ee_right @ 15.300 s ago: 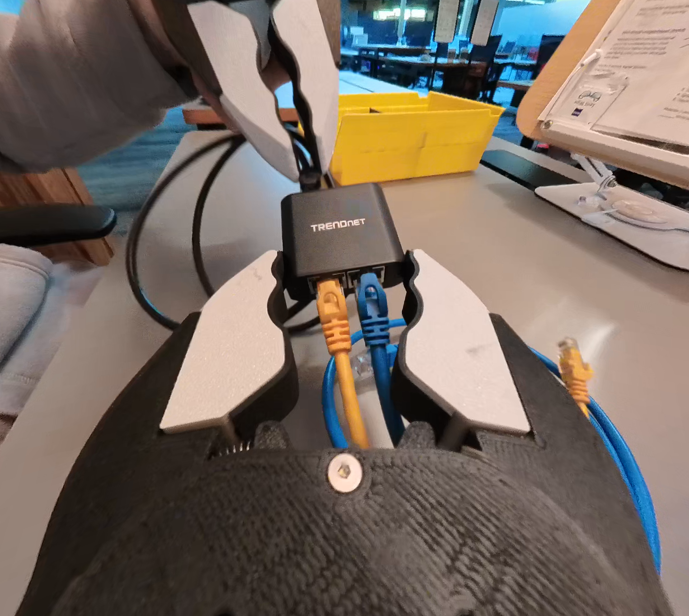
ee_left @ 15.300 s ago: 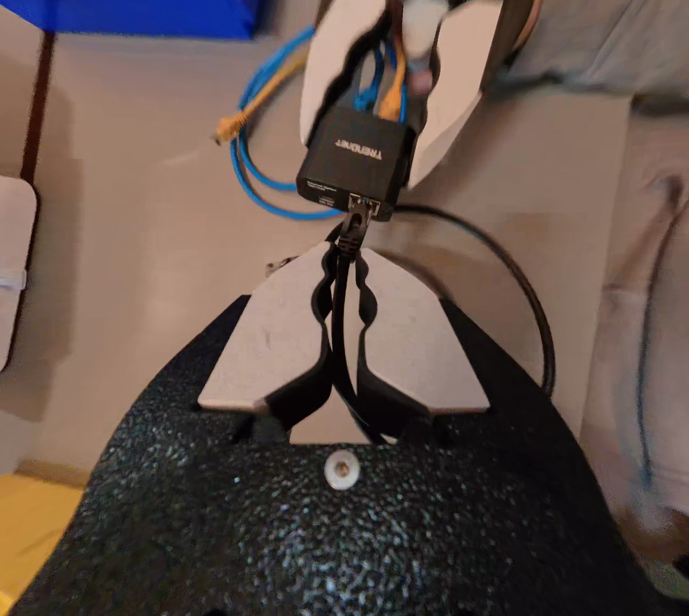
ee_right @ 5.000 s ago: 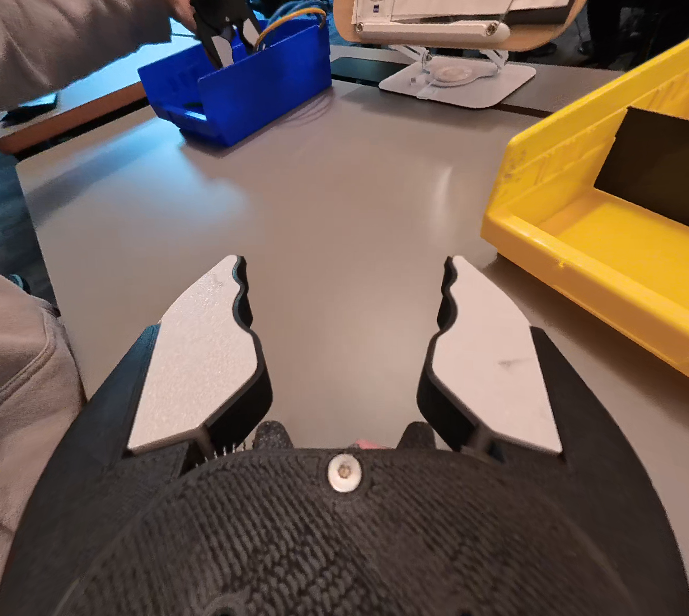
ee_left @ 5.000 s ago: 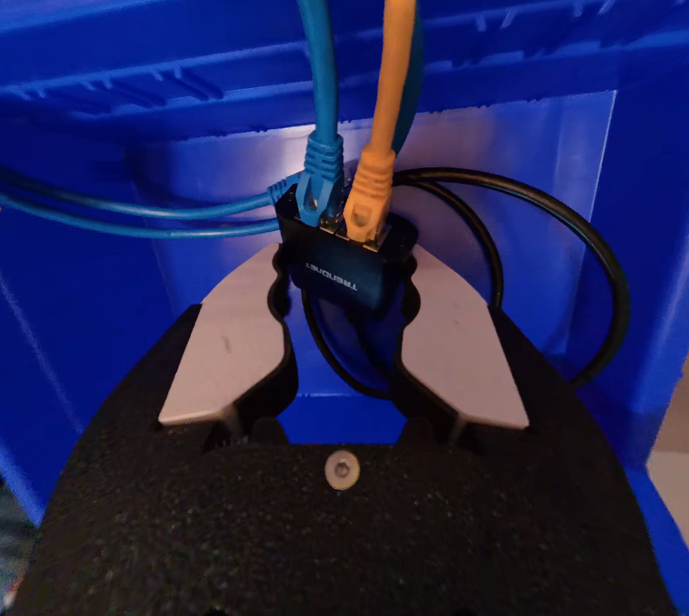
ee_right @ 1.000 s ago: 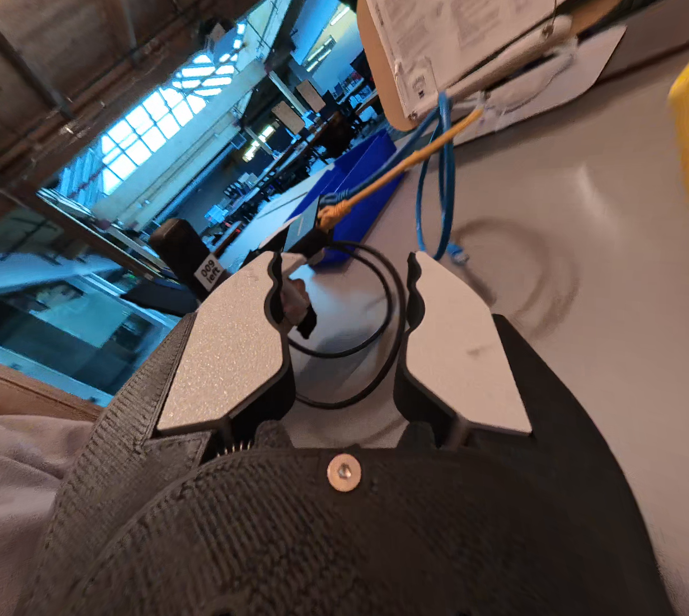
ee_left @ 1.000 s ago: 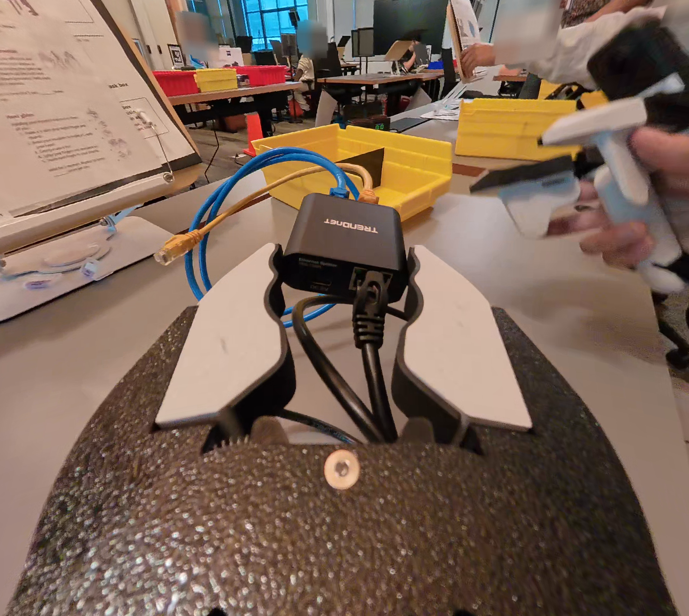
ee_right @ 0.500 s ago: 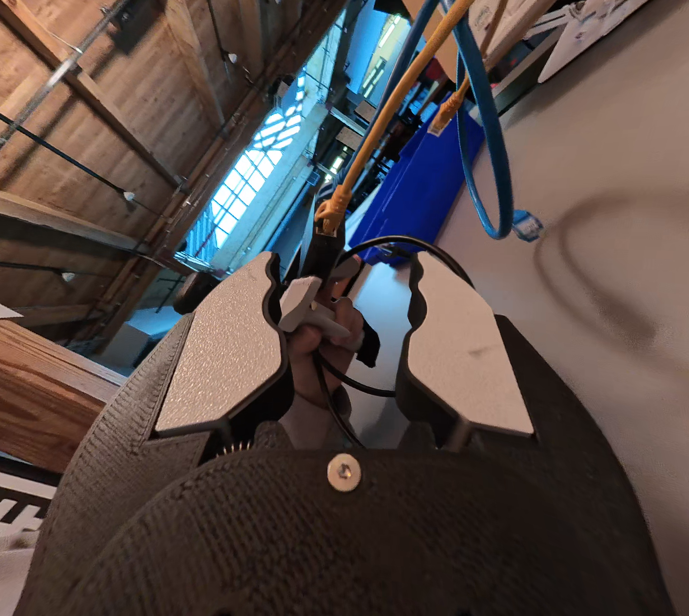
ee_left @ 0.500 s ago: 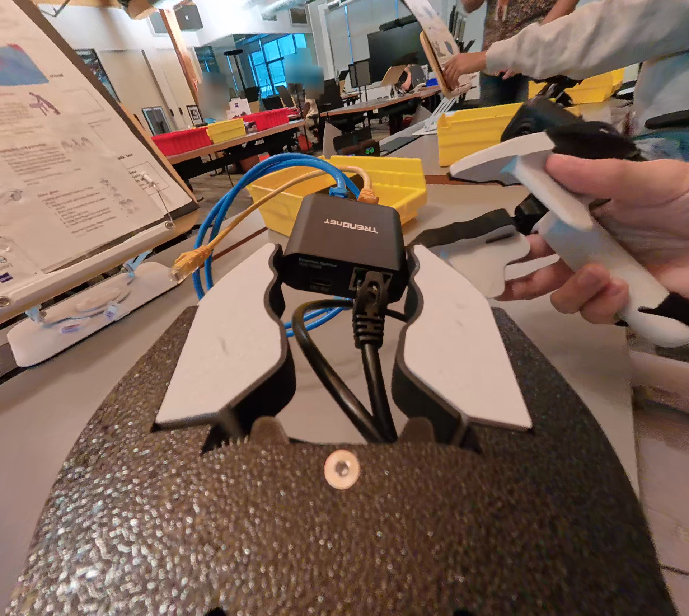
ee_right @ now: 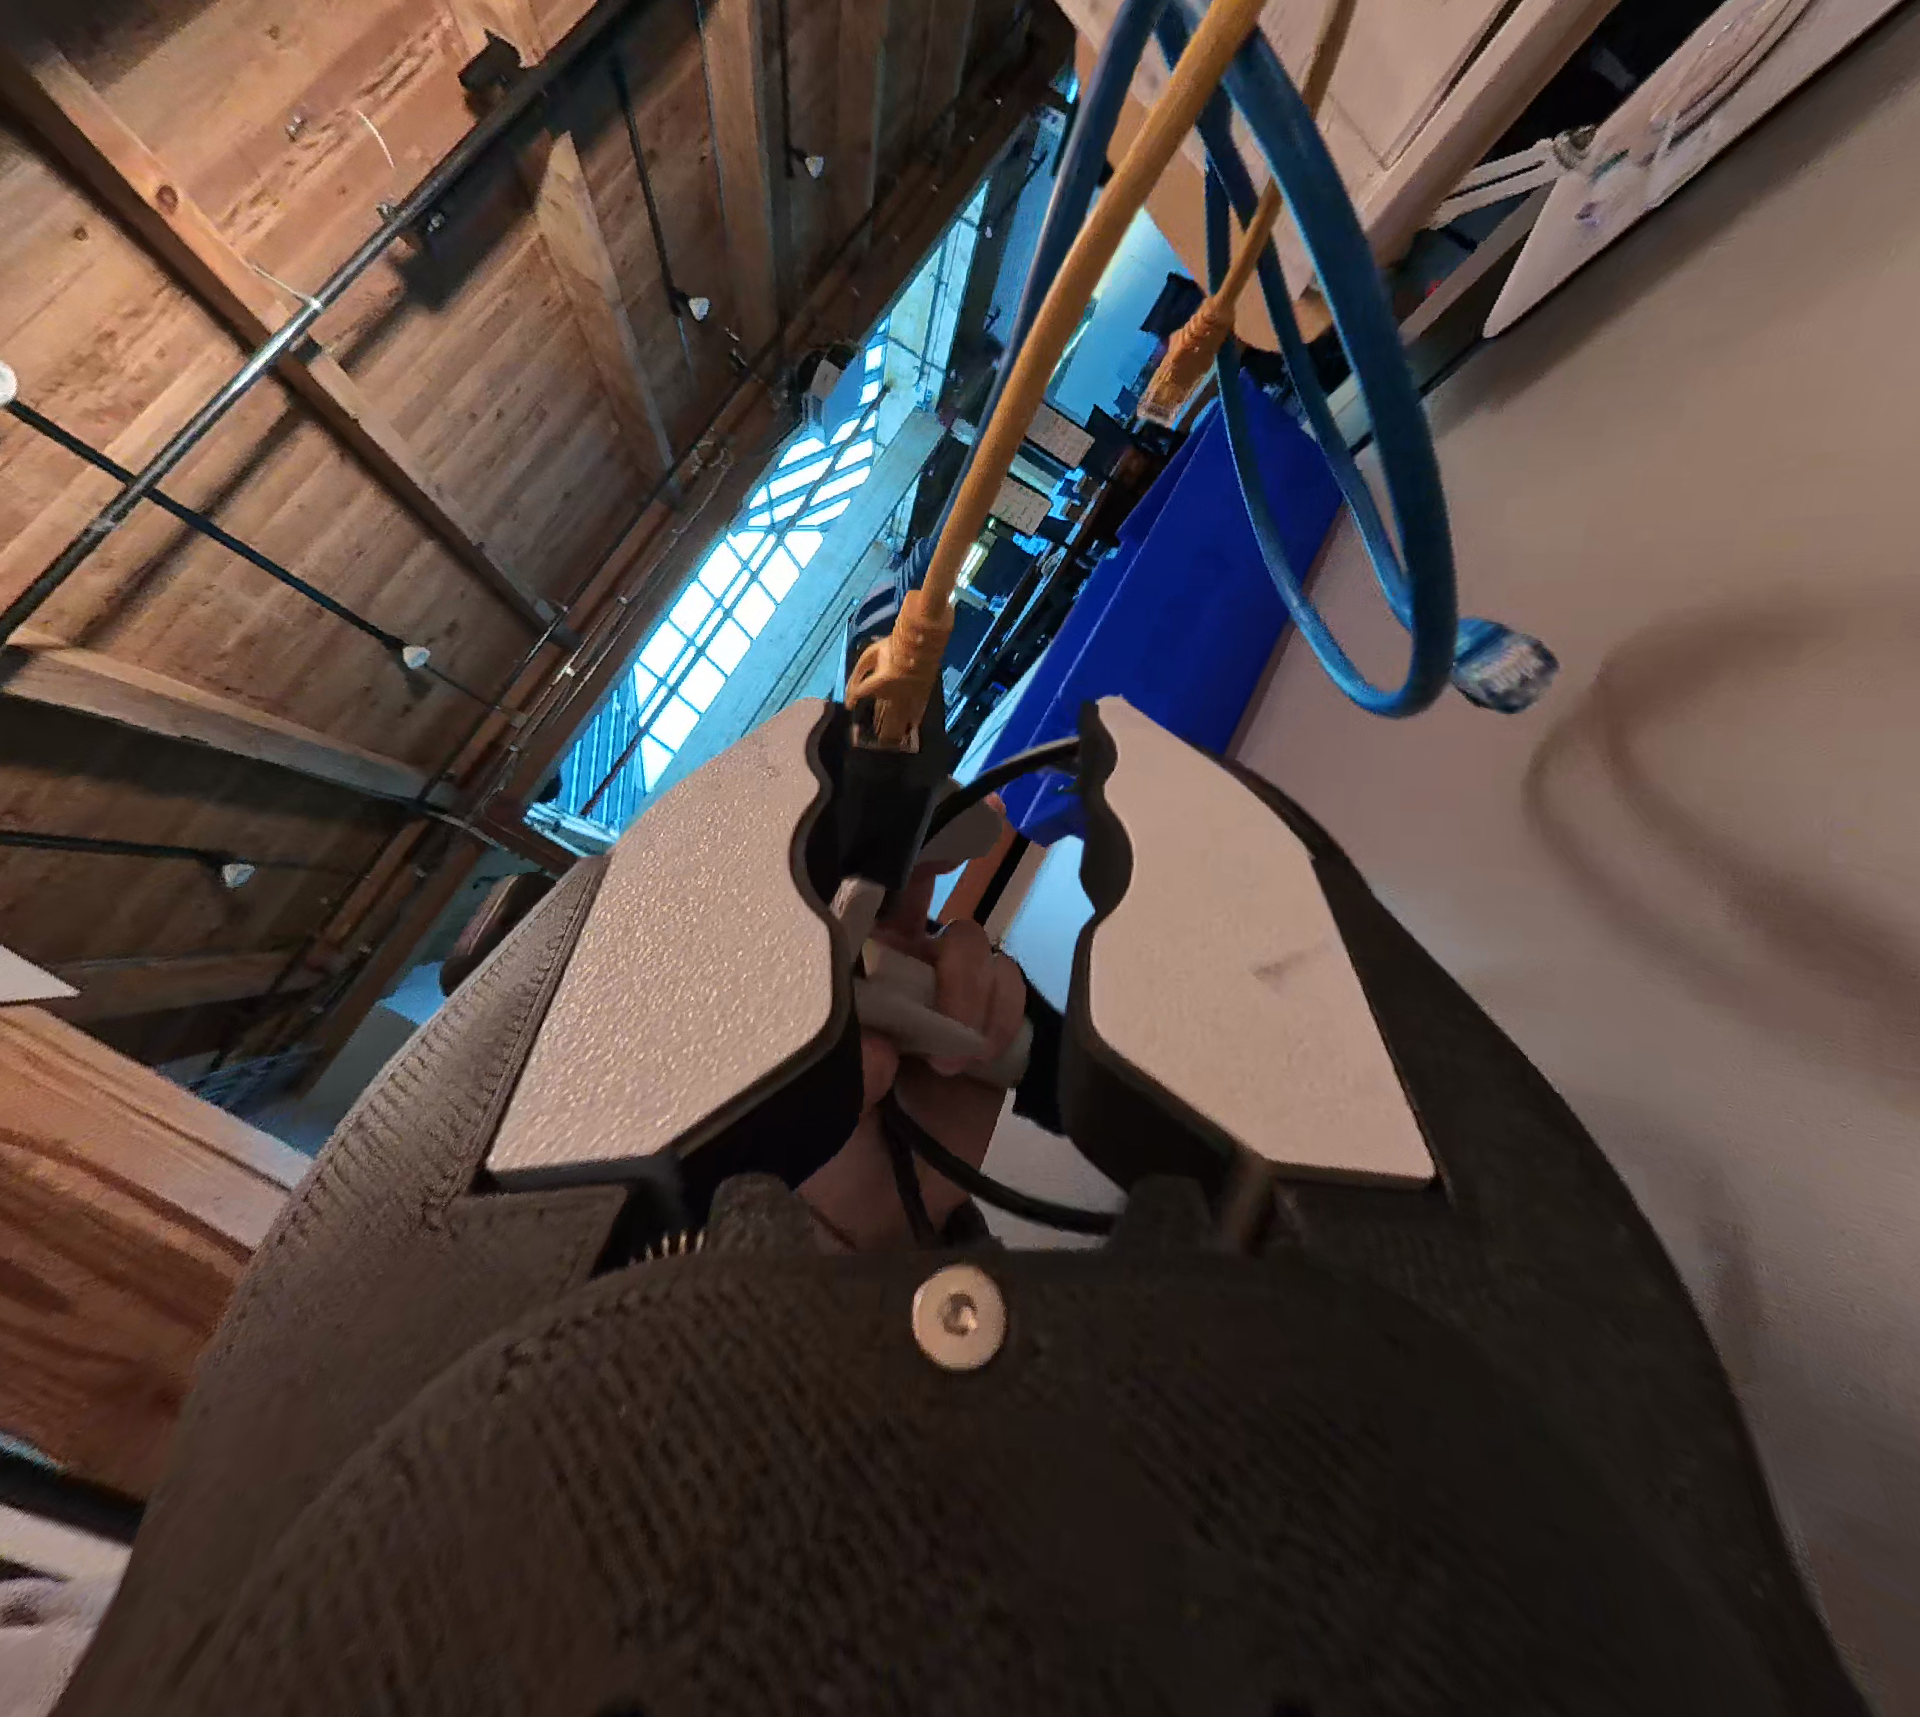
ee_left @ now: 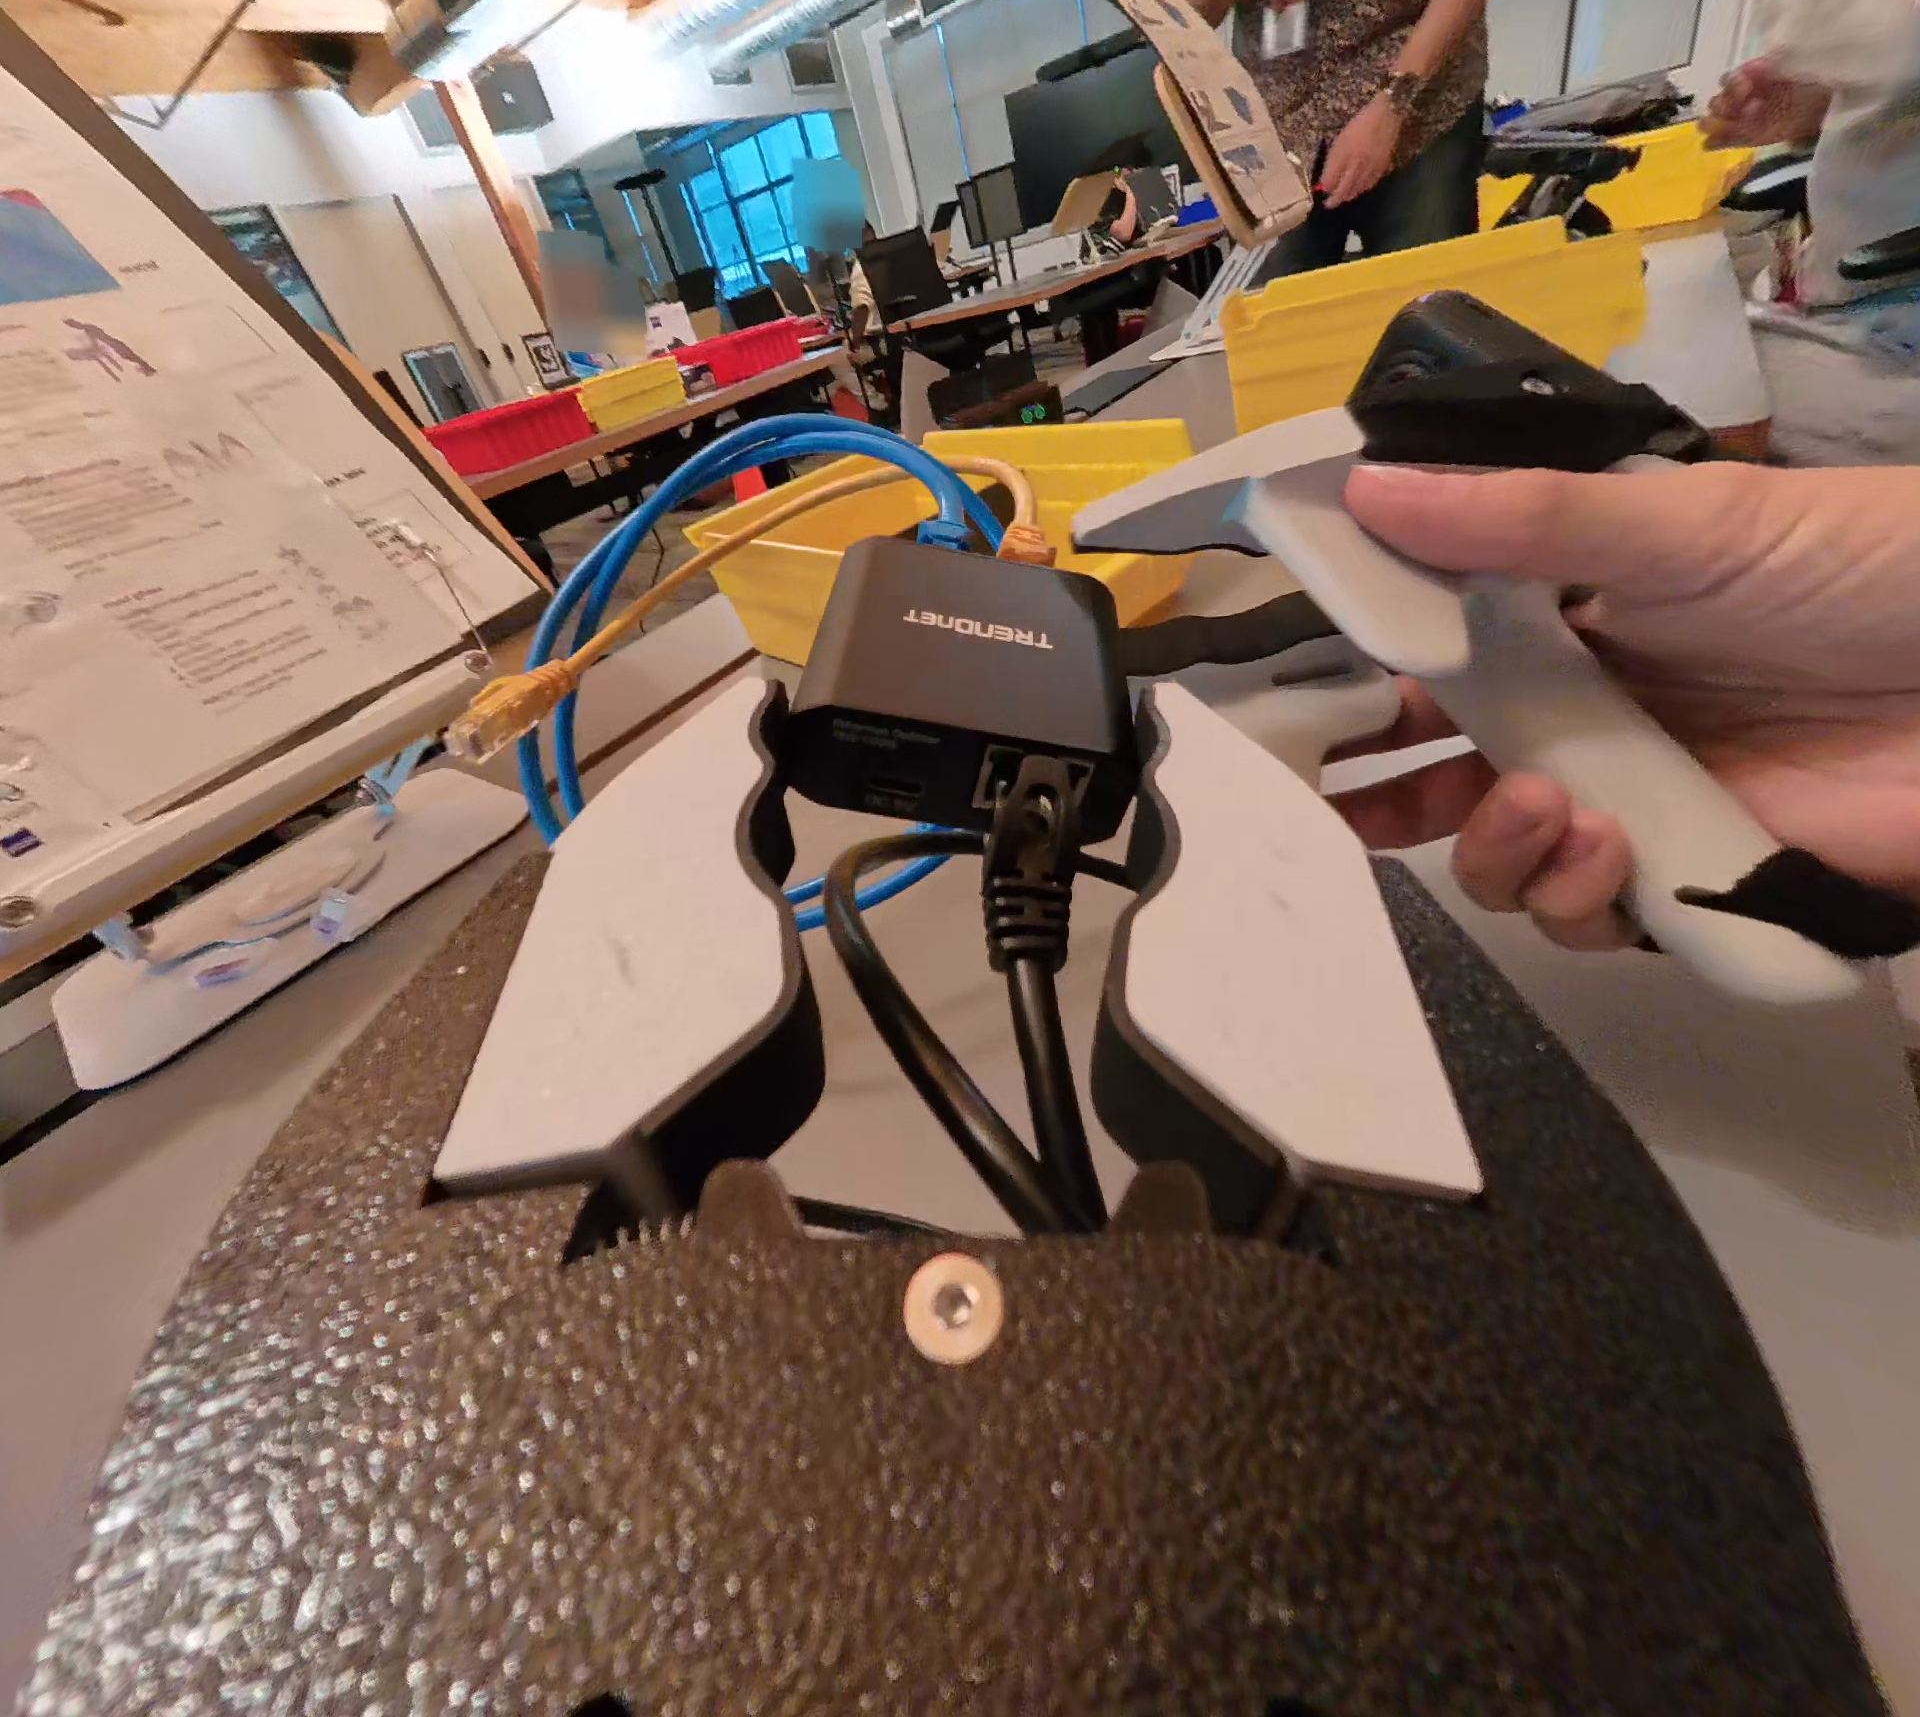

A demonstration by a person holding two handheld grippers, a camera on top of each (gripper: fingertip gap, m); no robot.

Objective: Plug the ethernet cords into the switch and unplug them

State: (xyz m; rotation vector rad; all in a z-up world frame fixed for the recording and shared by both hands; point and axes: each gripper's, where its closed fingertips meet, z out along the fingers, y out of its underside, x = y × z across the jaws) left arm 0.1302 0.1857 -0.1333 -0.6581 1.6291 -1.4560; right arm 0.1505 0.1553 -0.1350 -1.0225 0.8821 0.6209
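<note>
My left gripper (ee_left: 956, 711) is shut on the sides of the black switch (ee_left: 966, 639) and holds it above the table. A black cord (ee_left: 1029, 878) is plugged into the switch's near face. A blue cord (ee_left: 582, 618) and an orange cord (ee_left: 727, 555) are plugged into its far face. The orange cord's other plug (ee_left: 509, 701) hangs loose. My right gripper (ee_right: 956, 732) is open, rolled on its side, with its tips by the orange plug (ee_right: 904, 659) on the switch (ee_right: 883, 794). It also shows in the left wrist view (ee_left: 1174, 587), held by a hand.
A document stand (ee_left: 187, 524) is at the left and a yellow bin (ee_left: 790, 555) behind the switch. A blue bin (ee_right: 1164, 587) sits farther along the grey table (ee_right: 1662, 524). The blue cord's loose plug (ee_right: 1507, 659) dangles near the table. People stand at the back right. Some 5 cm of space lies between my two pairs of fingers.
My right gripper has rolled onto its side and come in close to the far right corner of the switch. My left gripper has kept its hold and tilted up slightly.
</note>
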